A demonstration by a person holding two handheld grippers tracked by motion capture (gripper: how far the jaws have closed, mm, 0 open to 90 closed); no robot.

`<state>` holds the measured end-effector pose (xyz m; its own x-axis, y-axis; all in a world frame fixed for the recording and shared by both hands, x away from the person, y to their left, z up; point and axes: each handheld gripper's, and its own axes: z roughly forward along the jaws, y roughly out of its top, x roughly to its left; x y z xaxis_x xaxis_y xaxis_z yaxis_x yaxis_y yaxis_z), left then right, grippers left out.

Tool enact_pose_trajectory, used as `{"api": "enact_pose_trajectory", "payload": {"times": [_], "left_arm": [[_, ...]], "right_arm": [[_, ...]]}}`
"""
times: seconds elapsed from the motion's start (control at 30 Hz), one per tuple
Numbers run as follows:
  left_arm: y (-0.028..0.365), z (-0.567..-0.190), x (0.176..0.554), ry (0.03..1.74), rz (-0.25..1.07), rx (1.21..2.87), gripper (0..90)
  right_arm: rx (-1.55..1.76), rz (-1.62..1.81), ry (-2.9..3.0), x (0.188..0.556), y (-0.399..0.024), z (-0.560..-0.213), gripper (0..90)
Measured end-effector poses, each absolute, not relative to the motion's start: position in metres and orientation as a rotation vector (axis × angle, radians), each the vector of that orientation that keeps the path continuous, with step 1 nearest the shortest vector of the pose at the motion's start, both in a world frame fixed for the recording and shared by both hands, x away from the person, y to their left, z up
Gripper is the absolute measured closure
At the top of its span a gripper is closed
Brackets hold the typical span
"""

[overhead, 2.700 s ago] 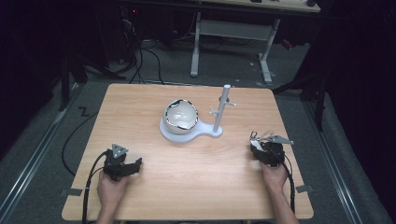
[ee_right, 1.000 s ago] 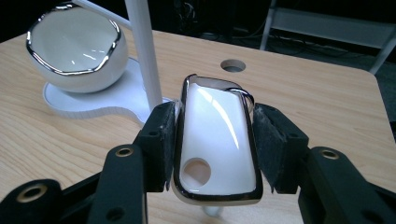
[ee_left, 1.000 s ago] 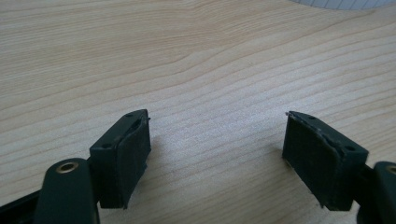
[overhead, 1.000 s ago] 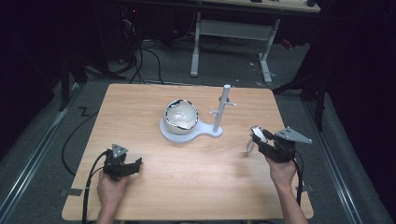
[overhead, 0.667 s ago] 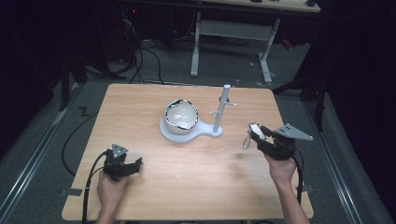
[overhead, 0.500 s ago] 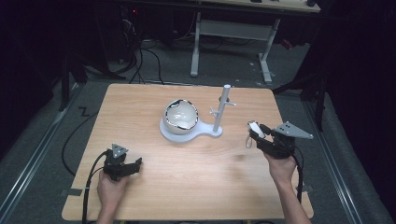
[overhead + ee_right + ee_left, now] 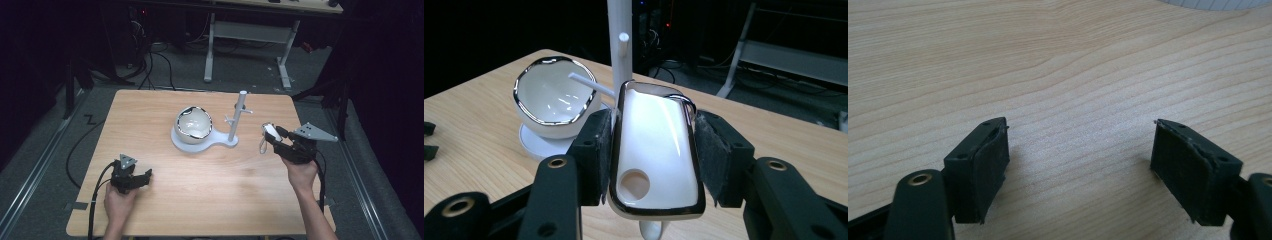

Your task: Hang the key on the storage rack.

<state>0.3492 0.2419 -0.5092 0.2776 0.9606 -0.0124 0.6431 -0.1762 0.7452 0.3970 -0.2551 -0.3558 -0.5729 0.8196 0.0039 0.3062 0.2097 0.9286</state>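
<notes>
My right gripper (image 7: 272, 136) hangs above the table's right side, shut on a glossy white tag (image 7: 270, 131) with a chrome rim. A thin loop dangles under the tag. In the right gripper view both pads press the tag (image 7: 656, 150) by its long edges, and a round hole shows near its lower end. Beyond it stands a white post with pegs (image 7: 616, 40) beside a tilted white bowl (image 7: 551, 97) with a silver rim. Bowl (image 7: 194, 124) and post (image 7: 239, 117) share one white base (image 7: 220, 145) at the table's middle. My left gripper (image 7: 146, 176) rests open at the front left; its jaws (image 7: 1080, 150) hold nothing.
The wooden table (image 7: 210, 200) ends close to the right of the right hand. A cable trails from the left gripper off the front left corner (image 7: 95, 200). Dark floor, cables and a white table frame (image 7: 250, 35) lie beyond the far edge.
The right gripper has risen from the table's right edge and moved a little left toward the post, keeping the white tag in its jaws. The left gripper has stayed put.
</notes>
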Motion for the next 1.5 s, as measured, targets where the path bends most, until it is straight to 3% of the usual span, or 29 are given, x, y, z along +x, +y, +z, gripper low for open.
{"api": "enact_pose_trajectory", "payload": {"times": [1.5], "left_arm": [[0.242,-0.509,0.349,1.440,0.628,1.903,23.6]], "right_arm": [[0.902,1.444,2.041,0.421,-0.217,-0.299,51.1]]}}
